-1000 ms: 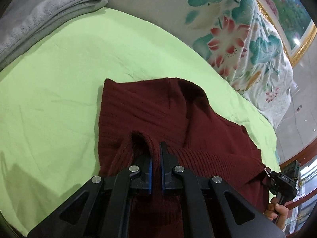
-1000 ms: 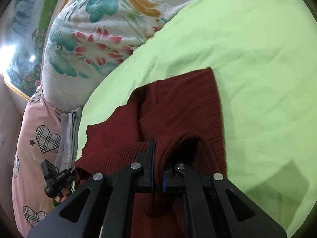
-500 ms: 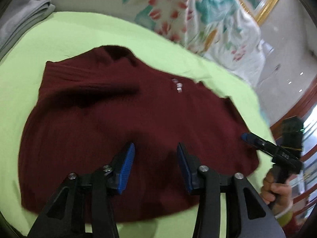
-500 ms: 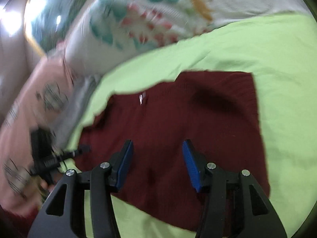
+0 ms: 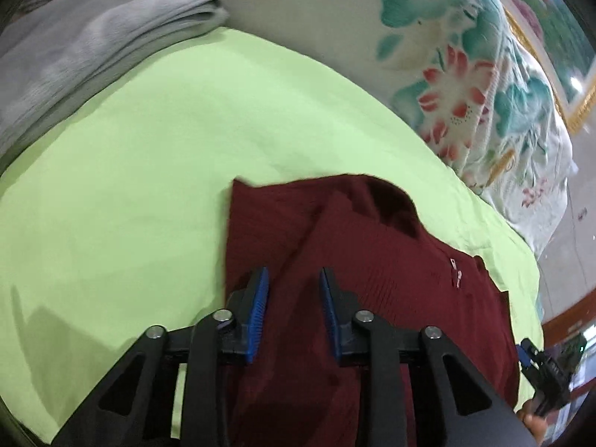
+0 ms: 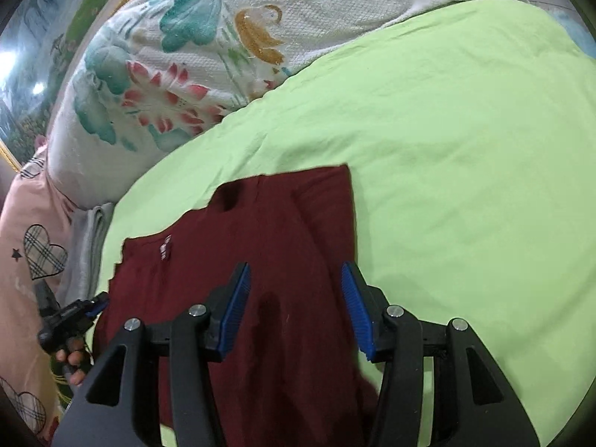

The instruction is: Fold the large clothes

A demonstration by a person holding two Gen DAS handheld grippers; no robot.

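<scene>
Maroon sweater lies lengthwise away from both parted, empty grippers, left gripper and right gripper

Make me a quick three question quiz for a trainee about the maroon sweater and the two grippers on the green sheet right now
1. True or false: the left gripper is clamped on the maroon sweater.
2. What does the sweater lie on?
A. the green sheet
B. the grey folded cloth
C. the floral blanket
3. Fill in: in the right wrist view, the right gripper has its jaws ____ over the sweater.

Key
1. False: its blue pads stand apart with fabric showing between them, not pinched.
2. A
3. open
</scene>
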